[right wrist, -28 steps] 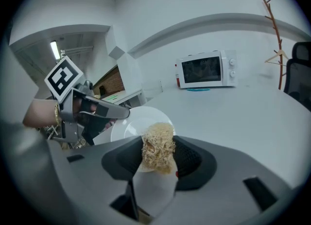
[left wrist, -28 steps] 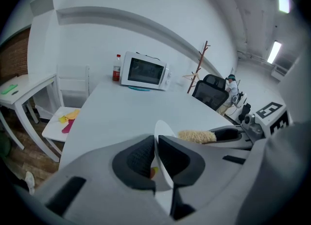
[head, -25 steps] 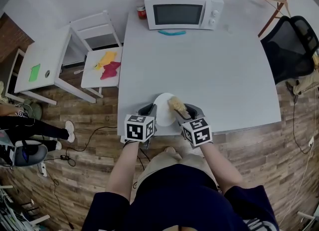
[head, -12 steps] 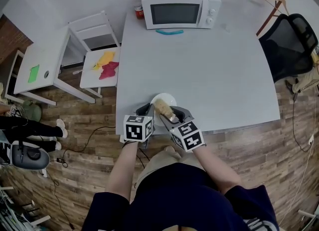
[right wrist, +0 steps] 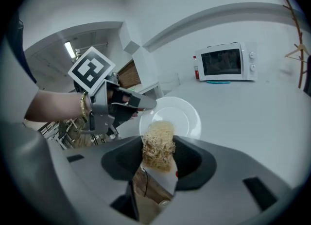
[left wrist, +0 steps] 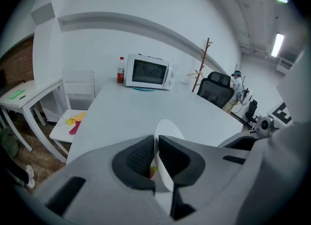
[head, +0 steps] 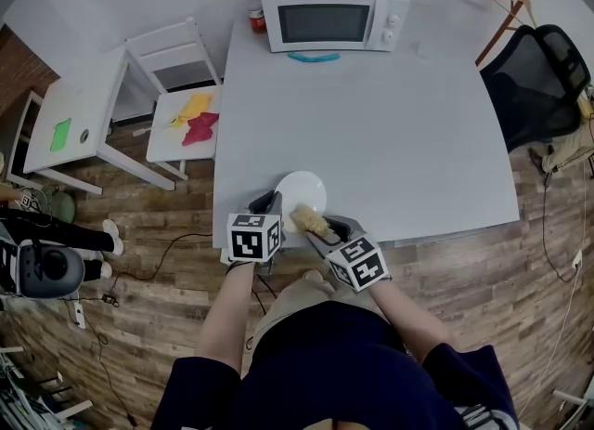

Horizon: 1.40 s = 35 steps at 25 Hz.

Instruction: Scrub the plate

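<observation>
A white plate (head: 303, 192) is at the table's front edge, and my left gripper (head: 271, 205) is shut on its left rim. In the left gripper view the rim (left wrist: 166, 131) runs edge-on between the dark pads of the left gripper (left wrist: 156, 144). My right gripper (head: 321, 226) is shut on a tan fibrous scrubber (head: 309, 219), whose tip lies at the plate's near rim. In the right gripper view the scrubber (right wrist: 158, 144) sticks out of the right gripper (right wrist: 158, 155) toward the plate (right wrist: 179, 114), with the left gripper (right wrist: 138, 103) at the plate's left.
A white microwave (head: 334, 6) stands at the table's far edge, with a red-capped bottle (head: 251, 3) and a teal object (head: 313, 58) by it. A white chair (head: 184, 122) with coloured cloths is to the left. A black office chair (head: 543, 80) is to the right.
The right gripper has swept the scrubber leftward across the plate, then pulled it back to the near rim. The left gripper has kept hold of the plate.
</observation>
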Each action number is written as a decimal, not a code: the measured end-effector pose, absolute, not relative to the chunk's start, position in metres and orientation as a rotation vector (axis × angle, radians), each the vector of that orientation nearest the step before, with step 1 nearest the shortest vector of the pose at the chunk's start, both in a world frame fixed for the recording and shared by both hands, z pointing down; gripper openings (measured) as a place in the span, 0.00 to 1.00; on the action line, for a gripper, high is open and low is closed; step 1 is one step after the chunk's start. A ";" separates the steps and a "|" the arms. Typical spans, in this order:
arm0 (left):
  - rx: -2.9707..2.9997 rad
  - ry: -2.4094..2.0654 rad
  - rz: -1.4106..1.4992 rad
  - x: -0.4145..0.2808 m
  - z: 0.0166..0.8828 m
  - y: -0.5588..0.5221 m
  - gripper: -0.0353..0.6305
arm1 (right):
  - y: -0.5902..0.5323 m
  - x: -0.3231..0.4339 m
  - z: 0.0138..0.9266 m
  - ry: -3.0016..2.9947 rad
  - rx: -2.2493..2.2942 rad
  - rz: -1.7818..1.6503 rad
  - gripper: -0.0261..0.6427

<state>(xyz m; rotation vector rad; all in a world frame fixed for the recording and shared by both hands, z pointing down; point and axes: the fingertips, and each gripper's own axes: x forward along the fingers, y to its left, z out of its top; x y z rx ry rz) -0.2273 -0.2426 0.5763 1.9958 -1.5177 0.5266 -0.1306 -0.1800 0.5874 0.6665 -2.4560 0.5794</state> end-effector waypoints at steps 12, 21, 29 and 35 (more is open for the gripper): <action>2.045 -1.511 0.572 -0.223 0.572 -0.240 0.12 | -0.248 -0.116 0.577 -2.389 0.840 0.499 0.31; 2.029 -1.517 0.587 -0.226 0.575 -0.238 0.12 | -0.252 -0.157 0.553 -2.481 0.800 0.491 0.31; 2.014 -1.519 0.609 -0.230 0.579 -0.238 0.12 | -0.215 -0.166 0.555 -2.526 0.700 0.581 0.31; 2.007 -1.527 0.620 -0.233 0.585 -0.237 0.12 | -0.182 -0.157 0.573 -2.506 0.596 0.633 0.31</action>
